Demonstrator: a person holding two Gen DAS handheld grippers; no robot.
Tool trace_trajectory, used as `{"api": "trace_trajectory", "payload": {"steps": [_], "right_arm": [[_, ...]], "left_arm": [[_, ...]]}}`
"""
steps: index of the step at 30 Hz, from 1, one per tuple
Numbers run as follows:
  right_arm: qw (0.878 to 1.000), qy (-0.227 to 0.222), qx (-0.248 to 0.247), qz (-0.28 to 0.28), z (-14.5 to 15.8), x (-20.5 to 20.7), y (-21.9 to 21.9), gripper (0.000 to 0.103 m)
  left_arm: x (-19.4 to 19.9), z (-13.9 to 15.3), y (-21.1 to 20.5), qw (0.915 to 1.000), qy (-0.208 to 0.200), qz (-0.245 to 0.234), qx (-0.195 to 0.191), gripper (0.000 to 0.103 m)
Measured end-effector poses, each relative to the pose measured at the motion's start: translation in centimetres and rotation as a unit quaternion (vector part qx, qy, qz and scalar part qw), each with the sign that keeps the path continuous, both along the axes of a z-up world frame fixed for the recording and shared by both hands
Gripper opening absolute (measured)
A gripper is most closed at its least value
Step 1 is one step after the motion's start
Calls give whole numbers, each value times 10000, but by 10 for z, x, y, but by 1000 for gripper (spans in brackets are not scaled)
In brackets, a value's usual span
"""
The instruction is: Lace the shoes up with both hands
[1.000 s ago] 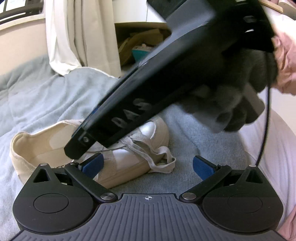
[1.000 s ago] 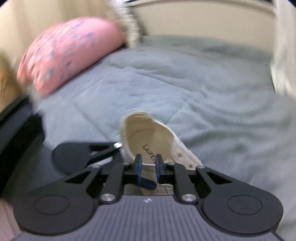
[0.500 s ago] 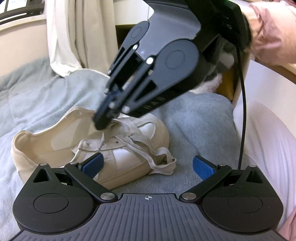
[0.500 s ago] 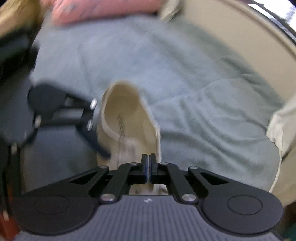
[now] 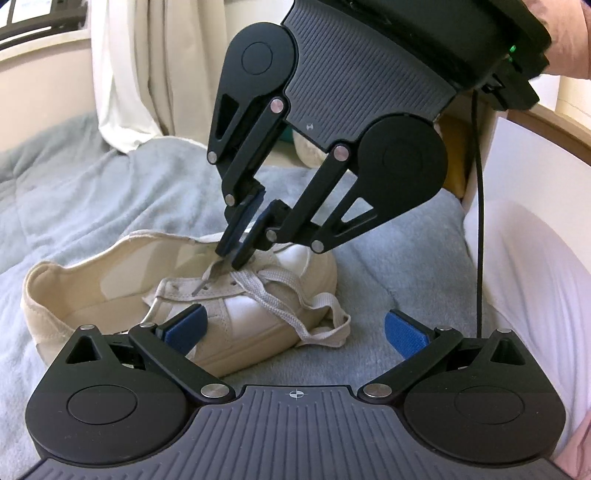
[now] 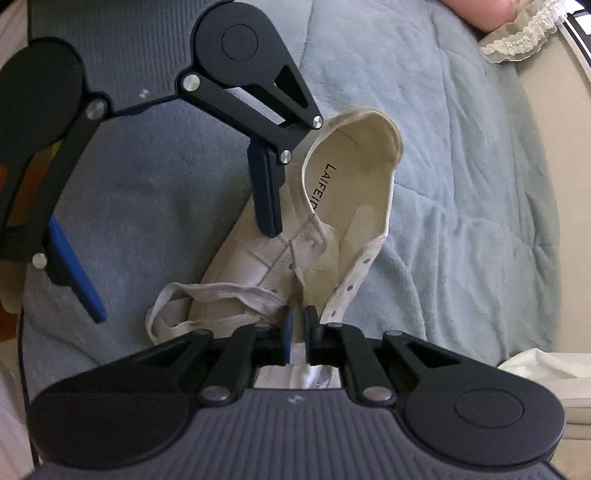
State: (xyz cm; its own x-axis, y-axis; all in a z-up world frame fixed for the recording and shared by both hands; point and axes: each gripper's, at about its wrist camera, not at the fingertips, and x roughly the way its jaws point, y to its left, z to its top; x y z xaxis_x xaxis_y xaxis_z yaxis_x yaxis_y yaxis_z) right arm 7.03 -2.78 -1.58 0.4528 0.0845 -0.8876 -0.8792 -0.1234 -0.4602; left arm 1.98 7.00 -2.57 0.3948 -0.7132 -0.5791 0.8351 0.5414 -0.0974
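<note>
A cream and white shoe lies on its side on the blanket, with a loose grey shoelace looped over the toe end. My left gripper is open, one pad beside the shoe's side and the other over bare blanket. From above, my right gripper comes down onto the eyelet row, its jaws nearly together. A lace strand rises taut into them. In the right wrist view the shoe shows its insole. The shoelace runs from an eyelet into my right gripper, and my left gripper stands wide beside the shoe.
A blue-grey blanket covers the bed under everything. White curtains hang behind. A black cable drops from the right gripper past a person's white-clad leg. A lace-trimmed pink pillow lies at the far end.
My right gripper has swung round over the shoe and come down onto the eyelets, where it now has the lace strand. The left gripper and the shoe have stayed put.
</note>
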Motion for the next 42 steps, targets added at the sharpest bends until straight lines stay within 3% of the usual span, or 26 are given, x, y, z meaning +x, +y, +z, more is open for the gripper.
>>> {"api": "trace_trajectory", "payload": {"steps": [6,14,18,21,25,29,33,35,36,39,42], "right_arm": [[9930,-864,-290,749,-18,-30,-5,8],[9893,-1141,-536,730,-41,-23,-2,9],[9851,-1504,-418,726,-51,-29,-4,6],[9834,-1711,74,598,-54,-32,-15,1],[9807,-1342,1311,-549,-35,-22,-25,0],[9536,-701,2374,-1711,-11,-6,-37,0],[9309,-290,2911,-2186,3,1,-51,0],[9329,-312,2895,-2121,3,1,-50,0],[9402,-401,2752,-1968,2,-3,-50,1],[9662,-1082,2002,-1214,-16,-27,-41,10],[9775,-1759,1082,-440,-36,-43,-20,10]], "left_arm": [[1,0,1,10000,-4,-3,10,103],[0,-2,-8,10000,-38,67,-6,103],[-8,0,-6,10000,-42,69,-21,103],[-14,4,-10,9999,-52,85,16,103],[-25,9,-9,9999,-83,68,22,103],[-35,15,-7,9999,-74,73,-6,103],[-43,21,-8,10000,-38,83,-36,103],[-33,19,-20,9998,-9,173,-40,103],[-30,18,-24,9998,2,206,-41,103],[-28,17,-30,9998,7,220,-35,103],[-27,17,-26,9998,2,186,-22,103]]}}
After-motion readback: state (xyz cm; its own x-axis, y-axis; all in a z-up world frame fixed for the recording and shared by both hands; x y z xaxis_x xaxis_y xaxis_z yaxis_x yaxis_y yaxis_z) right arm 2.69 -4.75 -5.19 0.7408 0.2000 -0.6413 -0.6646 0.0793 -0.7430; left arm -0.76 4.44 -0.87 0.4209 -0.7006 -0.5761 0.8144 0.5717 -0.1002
